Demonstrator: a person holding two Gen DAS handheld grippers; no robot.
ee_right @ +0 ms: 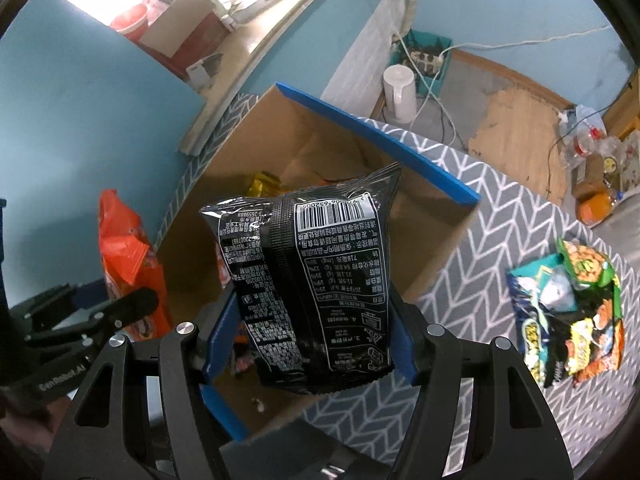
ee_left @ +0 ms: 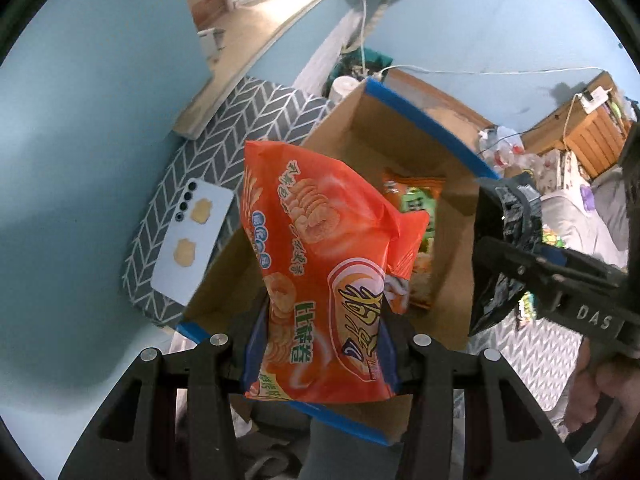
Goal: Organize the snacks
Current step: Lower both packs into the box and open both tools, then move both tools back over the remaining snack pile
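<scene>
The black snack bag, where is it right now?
The black snack bag is pinched in the right gripper, hanging over the open cardboard box. In the right wrist view, the orange bag is off to its left.

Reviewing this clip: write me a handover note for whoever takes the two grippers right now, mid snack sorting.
Left gripper: shut on the orange chip bag, held above the cardboard box.
Right gripper: shut on the black snack bag, also above the box, barcode side facing the camera.
Done: a few packets already lie in the box, among them a green-and-orange packet and a yellow one.
Left: release both held bags into the box, then fetch the pile of snack packets on the chevron mat beside the box.
Note: a phone lies on the mat on the other side.
</scene>
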